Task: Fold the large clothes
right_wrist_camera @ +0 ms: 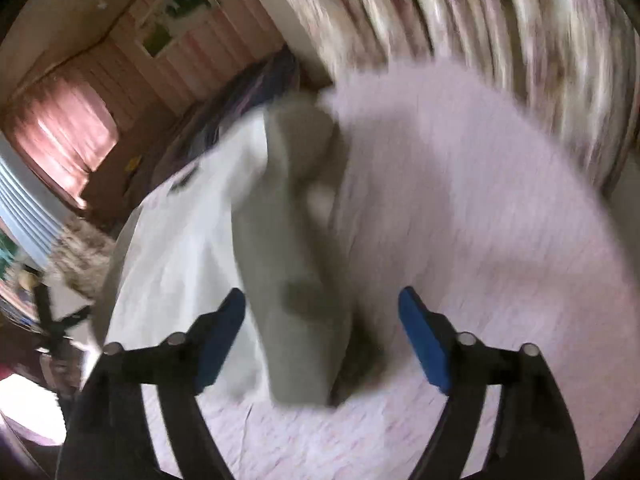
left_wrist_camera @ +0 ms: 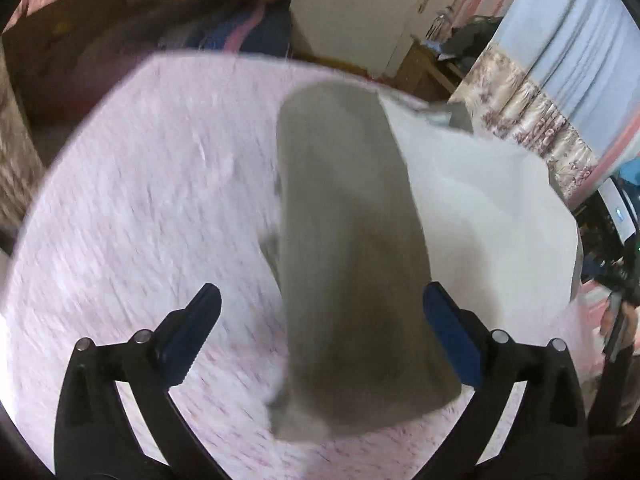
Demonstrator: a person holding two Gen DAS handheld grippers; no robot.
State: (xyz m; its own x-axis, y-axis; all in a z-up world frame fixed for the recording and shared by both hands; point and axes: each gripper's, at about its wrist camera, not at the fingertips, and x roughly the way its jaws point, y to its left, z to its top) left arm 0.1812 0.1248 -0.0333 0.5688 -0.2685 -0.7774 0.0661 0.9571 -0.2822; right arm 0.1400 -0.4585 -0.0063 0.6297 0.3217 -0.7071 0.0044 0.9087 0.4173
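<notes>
A white garment (left_wrist_camera: pixel 480 216) with grey parts lies on a pink bedsheet (left_wrist_camera: pixel 140 200). A long grey band (left_wrist_camera: pixel 344 240), folded over its edge, runs away from me in the left wrist view. My left gripper (left_wrist_camera: pixel 320 336) hangs open above the band's near end; the pads touch nothing. In the right wrist view the white body (right_wrist_camera: pixel 180 248) lies to the left and the grey band (right_wrist_camera: pixel 296 280) runs down the middle. My right gripper (right_wrist_camera: pixel 320 336) is open above the band's near end, holding nothing. Both views are motion-blurred.
The bed (right_wrist_camera: pixel 480 200) fills most of both views. Floral curtains (right_wrist_camera: pixel 500 20) hang behind it in the right wrist view. A dark striped blanket (left_wrist_camera: pixel 224 28) lies at the far edge, beside a white cabinet (left_wrist_camera: pixel 360 12) and a wooden desk (left_wrist_camera: pixel 428 68).
</notes>
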